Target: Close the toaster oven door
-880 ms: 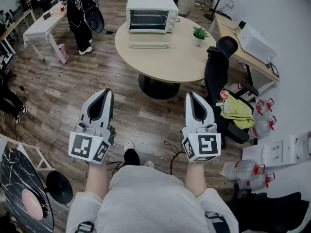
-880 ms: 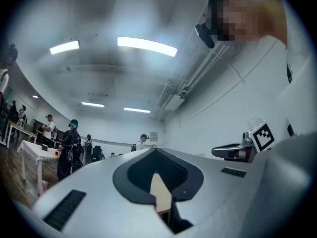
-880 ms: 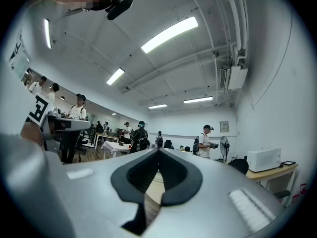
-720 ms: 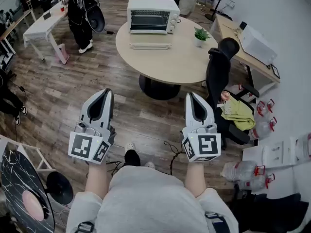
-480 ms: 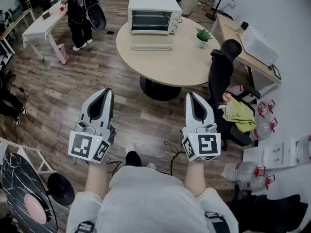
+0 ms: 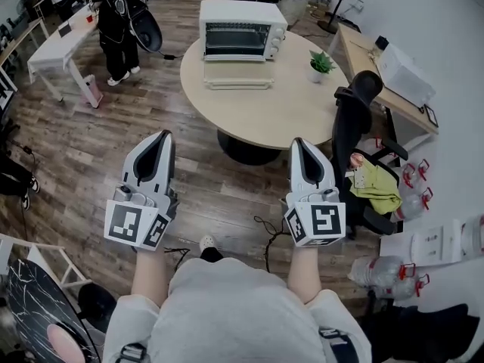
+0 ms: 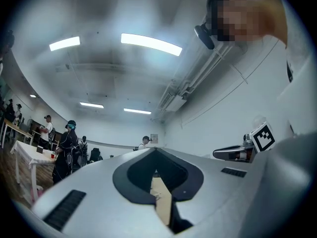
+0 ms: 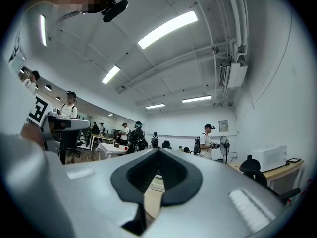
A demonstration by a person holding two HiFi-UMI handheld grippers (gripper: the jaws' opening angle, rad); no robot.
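Down at the near side, over the wood floor (image 6: 91, 150) and well short of the surface (image 6: 295, 108), the left tongs (image 6: 160, 144) are pinched shut with nothing in them. Straight ahead and a long way off, the toaster oven (image 6: 240, 27) sits at the far-left edge of the surface. Its door (image 6: 237, 84) is dropped open and lies flat toward the near side, long axis running left to right. Over on the right, the right tongs (image 6: 301, 148) are closed on nothing too. So the door is dead ahead, between the two, maybe a touch nearer the right one, but both are well apart from it. My guess: get closer first, then lift under the door's front edge.
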